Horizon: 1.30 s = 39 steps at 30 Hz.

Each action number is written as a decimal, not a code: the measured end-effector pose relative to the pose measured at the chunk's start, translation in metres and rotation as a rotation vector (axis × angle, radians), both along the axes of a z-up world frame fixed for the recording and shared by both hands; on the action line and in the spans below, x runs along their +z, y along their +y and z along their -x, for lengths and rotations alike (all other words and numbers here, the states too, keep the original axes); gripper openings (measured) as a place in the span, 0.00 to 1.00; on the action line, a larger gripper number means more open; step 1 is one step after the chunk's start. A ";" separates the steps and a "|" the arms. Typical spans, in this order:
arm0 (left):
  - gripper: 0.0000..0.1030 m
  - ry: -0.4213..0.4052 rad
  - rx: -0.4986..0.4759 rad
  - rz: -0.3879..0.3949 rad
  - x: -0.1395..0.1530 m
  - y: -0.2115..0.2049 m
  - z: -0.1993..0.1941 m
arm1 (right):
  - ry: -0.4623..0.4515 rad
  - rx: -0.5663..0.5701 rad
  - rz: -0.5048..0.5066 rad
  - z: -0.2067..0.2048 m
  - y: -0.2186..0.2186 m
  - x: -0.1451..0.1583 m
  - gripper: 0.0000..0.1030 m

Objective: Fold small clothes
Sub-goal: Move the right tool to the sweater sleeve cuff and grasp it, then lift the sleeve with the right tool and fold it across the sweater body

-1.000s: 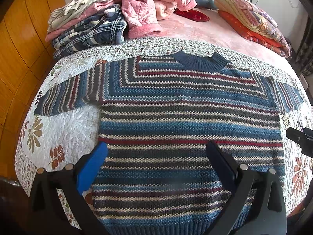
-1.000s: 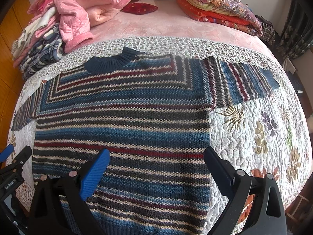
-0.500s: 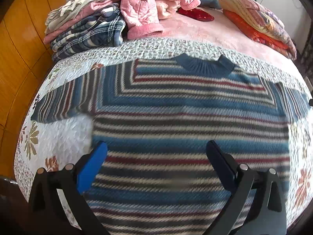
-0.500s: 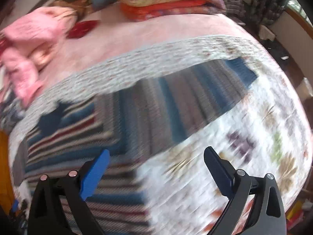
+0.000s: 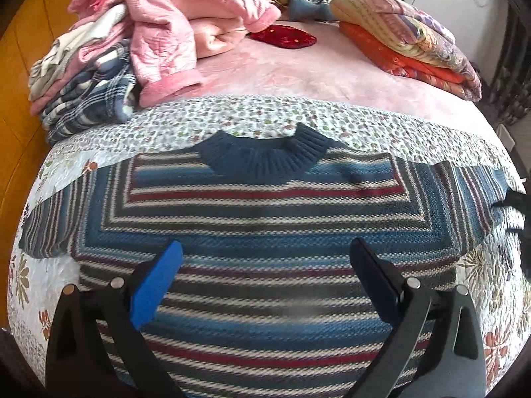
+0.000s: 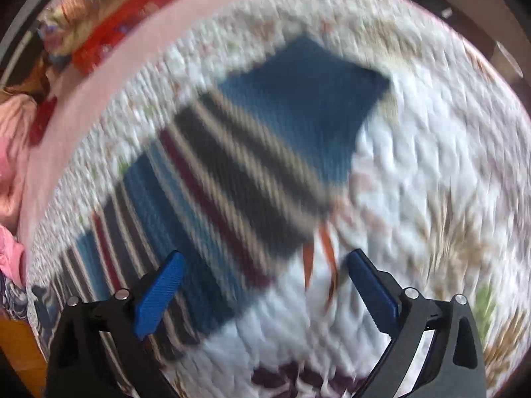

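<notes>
Lying flat on a floral quilt (image 5: pixel 232 116), a striped sweater (image 5: pixel 265 205) points its collar away, sleeves spread sideways; both the left gripper (image 5: pixel 265 278) and the right gripper (image 6: pixel 262 285) have fingers apart, with bare quilt beyond the right sleeve.

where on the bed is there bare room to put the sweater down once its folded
Free: the pink blanket between the clothes pile and the folded quilts, beyond the red pouch. Crowded: the striped sweater covers most of the floral quilt.

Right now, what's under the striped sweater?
The striped sweater lies flat on a white floral quilt, which shows all round its edges and beside the right sleeve. Anything beneath the sweater's body is covered.
</notes>
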State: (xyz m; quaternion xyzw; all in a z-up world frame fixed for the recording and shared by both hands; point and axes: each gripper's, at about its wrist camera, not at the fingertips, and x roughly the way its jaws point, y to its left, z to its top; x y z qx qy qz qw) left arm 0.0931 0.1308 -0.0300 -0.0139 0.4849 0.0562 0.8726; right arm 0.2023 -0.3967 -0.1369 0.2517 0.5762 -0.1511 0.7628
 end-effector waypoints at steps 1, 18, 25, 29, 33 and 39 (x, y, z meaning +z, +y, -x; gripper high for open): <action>0.97 0.007 0.000 0.002 -0.002 -0.001 0.000 | -0.021 -0.009 -0.022 -0.004 -0.005 0.001 0.95; 0.97 0.050 0.015 -0.037 -0.022 -0.011 -0.007 | -0.135 0.038 -0.050 -0.023 -0.017 0.001 0.15; 0.97 0.058 -0.009 -0.030 -0.014 0.002 -0.005 | -0.156 0.013 -0.090 0.000 -0.027 0.019 0.12; 0.97 0.073 0.002 -0.007 -0.010 0.020 -0.002 | -0.033 -0.035 -0.065 0.019 -0.030 0.009 0.12; 0.97 0.063 0.003 -0.013 -0.006 0.035 0.005 | -0.049 -0.067 -0.070 0.034 -0.033 0.007 0.12; 0.97 0.088 0.021 0.053 -0.007 0.061 0.003 | -0.104 0.006 0.098 0.031 0.009 0.055 0.12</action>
